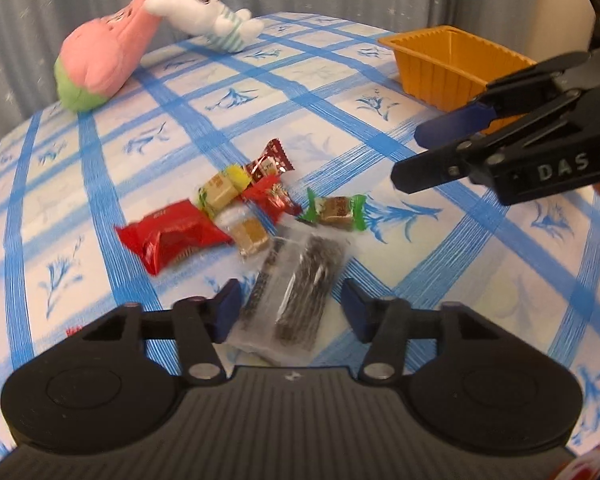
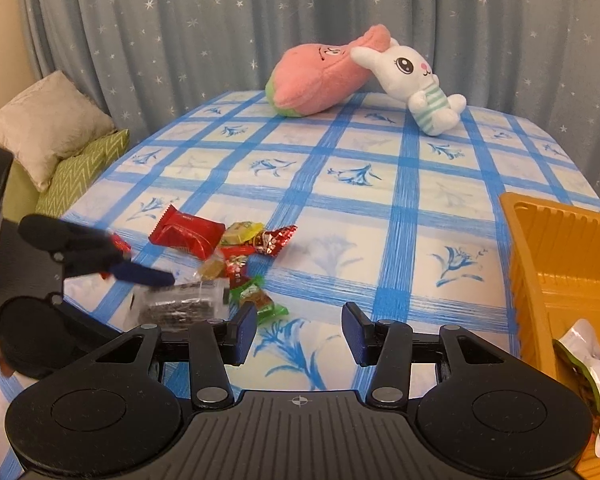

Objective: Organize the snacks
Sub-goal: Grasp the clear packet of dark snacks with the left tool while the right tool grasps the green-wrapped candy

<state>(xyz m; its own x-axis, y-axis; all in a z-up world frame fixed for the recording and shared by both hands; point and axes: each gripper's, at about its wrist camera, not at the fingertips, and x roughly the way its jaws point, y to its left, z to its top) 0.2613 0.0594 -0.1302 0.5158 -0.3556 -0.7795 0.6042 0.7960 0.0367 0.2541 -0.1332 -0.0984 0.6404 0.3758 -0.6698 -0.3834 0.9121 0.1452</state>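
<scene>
While the left gripper (image 1: 290, 310) hangs low over the blue-checked tablecloth (image 1: 180, 120) with its jaws spread wide, a clear packet of dark snack sticks (image 1: 296, 292) lies between its fingers, touched by neither pad as far as the views show. Just beyond it sits the huddle of snacks: a red pouch (image 1: 172, 236), a yellow-ended candy (image 1: 220, 192), a clear-wrapped caramel (image 1: 250, 234), two red foil sweets (image 1: 272, 164) and a green-wrapped candy (image 1: 336, 208), several overlapping. The right gripper (image 2: 299, 332) is likewise open and empty, hovering above bare cloth between the pile and the orange tray (image 2: 528, 276), which holds a white-and-green packet (image 2: 588, 364) in its near corner. At the table's far edge a pink plush (image 2: 320, 76) and a white rabbit plush (image 2: 416, 80) lean together, well apart from the snacks. Cushions (image 2: 52, 128) rest off to the left, before a starred curtain (image 2: 180, 20).
</scene>
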